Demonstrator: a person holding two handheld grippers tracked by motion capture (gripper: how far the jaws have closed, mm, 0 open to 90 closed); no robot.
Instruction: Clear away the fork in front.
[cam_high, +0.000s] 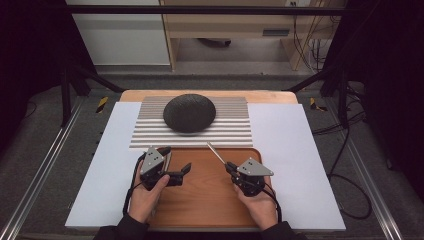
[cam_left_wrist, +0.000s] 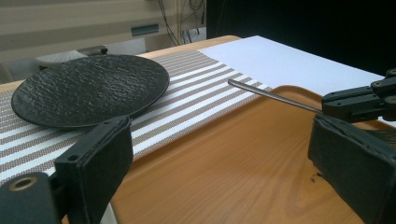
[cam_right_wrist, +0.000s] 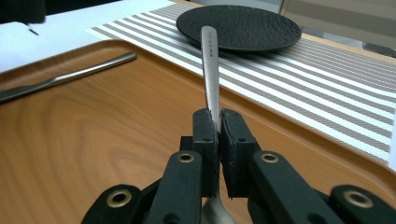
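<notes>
Right gripper (cam_right_wrist: 218, 122): we see its jaws clamped on a spoon (cam_right_wrist: 211, 65), handle rising toward the black plate (cam_right_wrist: 239, 27) | left gripper (cam_left_wrist: 224, 154): jaws spread wide, nothing between | both over the wooden tray (cam_high: 200, 192) | second utensil (cam_right_wrist: 70, 77) lying on that tray | plate on striped mat (cam_high: 227, 127).
</notes>
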